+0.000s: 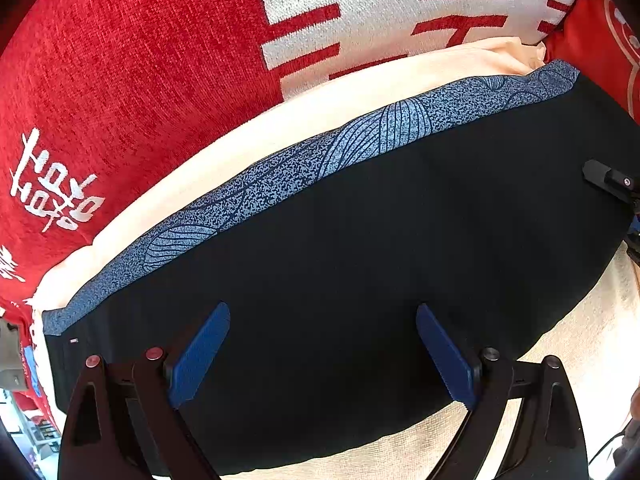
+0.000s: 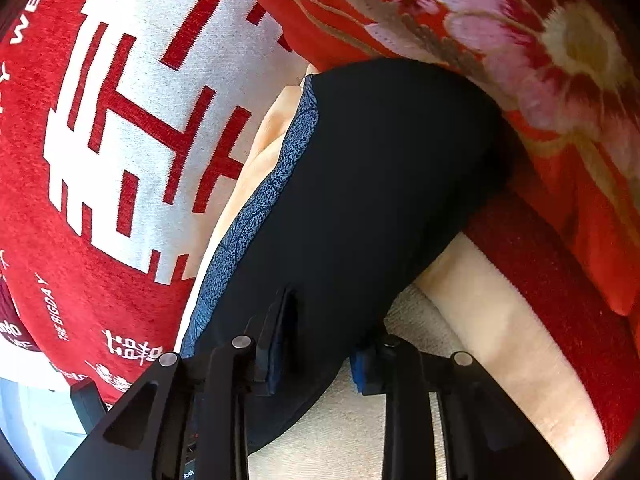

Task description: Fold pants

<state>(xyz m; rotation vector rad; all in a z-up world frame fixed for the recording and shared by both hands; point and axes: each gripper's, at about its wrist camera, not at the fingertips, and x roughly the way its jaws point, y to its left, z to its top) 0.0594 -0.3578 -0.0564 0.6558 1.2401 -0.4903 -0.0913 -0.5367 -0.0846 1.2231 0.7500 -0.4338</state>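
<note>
Two words, "THE BIGDAY", mark the red cushion (image 2: 80, 200) at nine o'clock. Black pants (image 1: 380, 260) lie beneath the wide-open left tool (image 1: 323, 356); right tool (image 2: 320, 344) clamps their edge.

Red chenille cushion (image 1: 132, 64) with white woven panel and red character pattern; small white script near lower edge. Same cushion (image 2: 100, 152) in right wrist view, with lettering "THE BIGDAY". Red floral fabric (image 2: 540, 60) with pink and cream blossoms, upper right, overlapping the cushion's edge. Cream fleece blanket (image 1: 304, 104) spread just below the cushion. Textured beige surface (image 1: 580, 340) underneath, nearest the camera. Red edging strip (image 2: 560, 292) running beside a peach band. Bright, even lighting. Cluttered shelving (image 1: 36, 432), blurred, at lower left. Pale floor area (image 2: 36, 420) at lower left, indistinct.
</note>
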